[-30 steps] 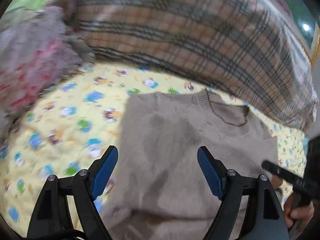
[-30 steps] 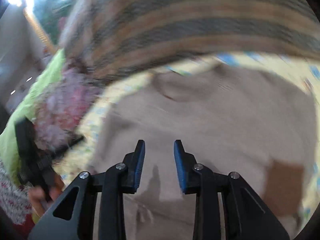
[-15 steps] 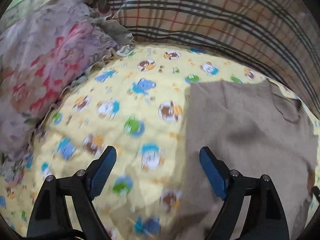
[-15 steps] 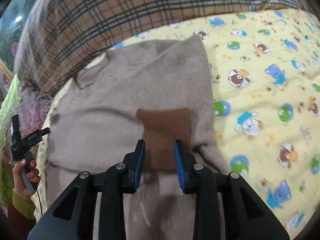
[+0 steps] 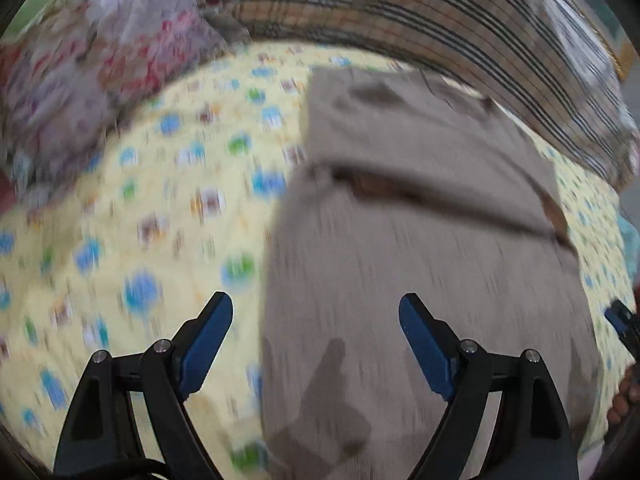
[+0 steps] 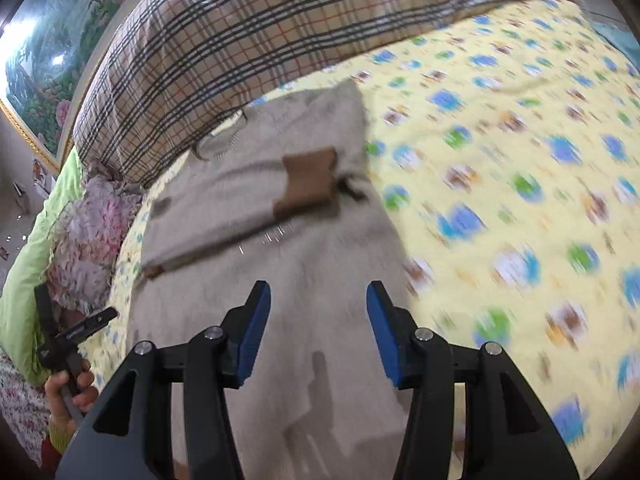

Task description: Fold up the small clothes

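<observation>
While both views blur, I see one bed (image 6: 520, 128) under a yellow cartoon sheet, one plaid pillow (image 6: 240, 32) at its head, and one beige sweater (image 6: 280, 240) below that pillow, long axis running from pillow toward me, sleeves folded across. Both left tongs (image 5: 316, 344) and right tongs (image 6: 318, 328) hover apart, empty, over its hem; neither is clearly nearer.

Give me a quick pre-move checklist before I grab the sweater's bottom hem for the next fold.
1. Left gripper open, holding nothing: ok.
2. Right gripper open, holding nothing: ok.
3. Beige sweater lying on the yellow sheet: ok.
4. Sleeve folded across the chest: ok.
5. Bottom hem visible: cannot tell, it lies behind the gripper frames.
6. Image sharp enough for aiming: not ok, motion blur.
</observation>
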A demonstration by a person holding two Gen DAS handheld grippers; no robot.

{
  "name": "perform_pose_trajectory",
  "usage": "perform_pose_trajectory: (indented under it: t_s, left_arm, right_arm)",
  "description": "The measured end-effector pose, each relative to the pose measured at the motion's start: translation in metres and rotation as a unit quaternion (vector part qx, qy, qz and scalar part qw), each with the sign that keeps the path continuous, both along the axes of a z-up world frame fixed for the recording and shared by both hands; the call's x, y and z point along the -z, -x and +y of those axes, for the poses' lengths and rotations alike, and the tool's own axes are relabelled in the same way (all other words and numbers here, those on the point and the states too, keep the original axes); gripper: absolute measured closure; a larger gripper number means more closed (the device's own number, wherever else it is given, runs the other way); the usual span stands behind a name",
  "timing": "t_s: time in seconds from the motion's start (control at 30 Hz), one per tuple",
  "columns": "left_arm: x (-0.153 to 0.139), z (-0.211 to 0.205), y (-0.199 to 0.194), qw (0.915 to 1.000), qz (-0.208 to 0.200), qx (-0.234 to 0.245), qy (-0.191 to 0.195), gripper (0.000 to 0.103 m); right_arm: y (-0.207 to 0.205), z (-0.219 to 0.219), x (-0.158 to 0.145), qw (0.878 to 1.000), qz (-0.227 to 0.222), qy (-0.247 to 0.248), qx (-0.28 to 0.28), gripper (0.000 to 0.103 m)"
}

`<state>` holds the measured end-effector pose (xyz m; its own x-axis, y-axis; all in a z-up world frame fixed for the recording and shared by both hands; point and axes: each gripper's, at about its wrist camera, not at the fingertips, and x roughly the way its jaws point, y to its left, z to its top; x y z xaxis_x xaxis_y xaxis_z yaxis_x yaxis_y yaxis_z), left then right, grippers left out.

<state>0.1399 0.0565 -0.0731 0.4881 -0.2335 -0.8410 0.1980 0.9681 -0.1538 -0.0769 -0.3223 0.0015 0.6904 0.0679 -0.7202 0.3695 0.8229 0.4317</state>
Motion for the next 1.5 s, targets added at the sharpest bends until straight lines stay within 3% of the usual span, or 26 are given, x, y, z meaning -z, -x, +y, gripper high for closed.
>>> perform_pose_trajectory:
  t_s: [0.2,0.33,0.5,0.63,0.83,0.9,0.97,1.03,1.17,1.3,1.5]
  left_arm:
    - [0.022,0.015,0.071,0.9993,0.029,0.024,0.009,0.017]
    - [0.039,0.029,0.094,0.9976,0.061,0.022,0.022,0.017]
    - [0.045,0.032,0.116,0.9967,0.061,0.048,0.021,0.015]
    - [0.047,0.027,0.128,0.9953,0.071,0.063,0.023,0.015]
    - [0.047,0.021,0.133,0.9879,0.087,0.075,0.104,0.016]
    - [0.047,0.02,0.131,0.9875,0.086,0.076,0.108,0.027]
    - [0.047,0.021,0.132,0.9874,0.091,0.077,0.103,0.048]
    - [0.048,0.028,0.132,0.9862,0.097,0.08,0.109,0.055]
    - [0.052,0.035,0.124,0.9814,0.113,0.074,0.137,0.056]
    - [0.052,0.036,0.125,0.9811,0.115,0.085,0.131,0.054]
    - [0.052,0.045,0.129,0.979,0.135,0.069,0.136,0.055]
  right_arm:
    - [0.071,0.001,0.017,0.999,0.004,-0.03,0.014,0.049]
    - [0.111,0.004,0.026,0.999,0.01,-0.046,0.017,0.048]
    - [0.137,0.007,0.037,0.996,0.006,-0.087,0.008,0.048]
    - [0.138,0.018,0.037,0.997,0.017,-0.077,-0.019,0.048]
    - [0.122,0.018,0.051,0.989,0.021,-0.137,-0.056,0.048]
    - [0.116,0.021,0.055,0.988,0.02,-0.143,-0.058,0.048]
    - [0.115,0.022,0.056,0.987,0.018,-0.151,-0.059,0.048]
    - [0.118,0.024,0.056,0.985,0.019,-0.156,-0.065,0.049]
    - [0.122,0.029,0.06,0.982,0.024,-0.166,-0.087,0.052]
    - [0.114,0.045,0.065,0.98,0.043,-0.162,-0.111,0.067]
    - [0.113,0.065,0.07,0.978,0.048,-0.152,-0.135,0.069]
